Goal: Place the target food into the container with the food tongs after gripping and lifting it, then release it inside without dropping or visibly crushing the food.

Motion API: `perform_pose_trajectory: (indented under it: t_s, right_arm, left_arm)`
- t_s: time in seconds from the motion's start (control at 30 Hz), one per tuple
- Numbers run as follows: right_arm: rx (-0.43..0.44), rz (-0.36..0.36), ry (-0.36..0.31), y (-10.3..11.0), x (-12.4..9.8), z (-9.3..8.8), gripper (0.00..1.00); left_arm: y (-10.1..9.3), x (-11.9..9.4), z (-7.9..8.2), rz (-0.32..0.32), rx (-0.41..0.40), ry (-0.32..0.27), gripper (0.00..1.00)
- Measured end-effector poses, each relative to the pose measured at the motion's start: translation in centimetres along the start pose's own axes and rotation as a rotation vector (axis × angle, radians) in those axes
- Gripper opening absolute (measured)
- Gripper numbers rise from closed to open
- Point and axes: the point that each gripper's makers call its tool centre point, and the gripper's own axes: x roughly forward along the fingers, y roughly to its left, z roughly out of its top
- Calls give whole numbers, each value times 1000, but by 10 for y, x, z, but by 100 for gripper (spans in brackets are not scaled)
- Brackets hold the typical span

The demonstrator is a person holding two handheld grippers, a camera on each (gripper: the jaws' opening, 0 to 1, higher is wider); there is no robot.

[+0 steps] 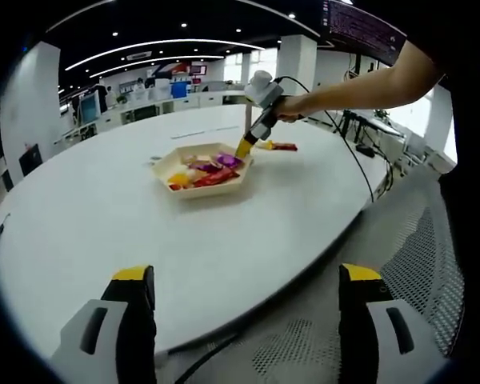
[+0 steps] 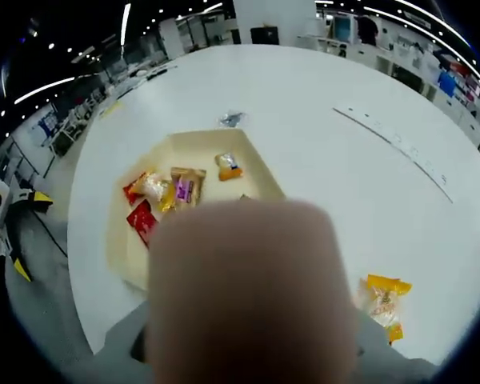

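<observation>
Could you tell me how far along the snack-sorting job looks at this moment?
Done: several wrapped snacks already lie in the tray. In hand: the right gripper hovers at the tray's far edge; what its jaws hold is unclear. Left: a yellow packet on the table. The left gripper waits open.

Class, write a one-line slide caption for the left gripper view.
Open left gripper waits at the white table edge while the right gripper reaches over the snack-filled tray.

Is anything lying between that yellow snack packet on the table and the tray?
Nothing visible: bare table separates the yellow snack packet from the tray. A blurred pale shape near the lens hides the tray's closest corner, though.
</observation>
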Motion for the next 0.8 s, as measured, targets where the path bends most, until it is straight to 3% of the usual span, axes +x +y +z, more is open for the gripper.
perform_pose_trajectory:
  t_s: [0.33, 0.63, 0.8]
  right_arm:
    - [47, 6, -28, 2, -4, 0, 24]
    - [39, 2, -41, 5, -5, 1, 22]
    - [45, -14, -61, -4, -12, 5, 21]
  left_arm:
    - [0, 0, -1, -1, 1, 5, 93]
    - [0, 0, -1, 1, 2, 6, 92]
    - [0, 0, -1, 1, 2, 5, 92]
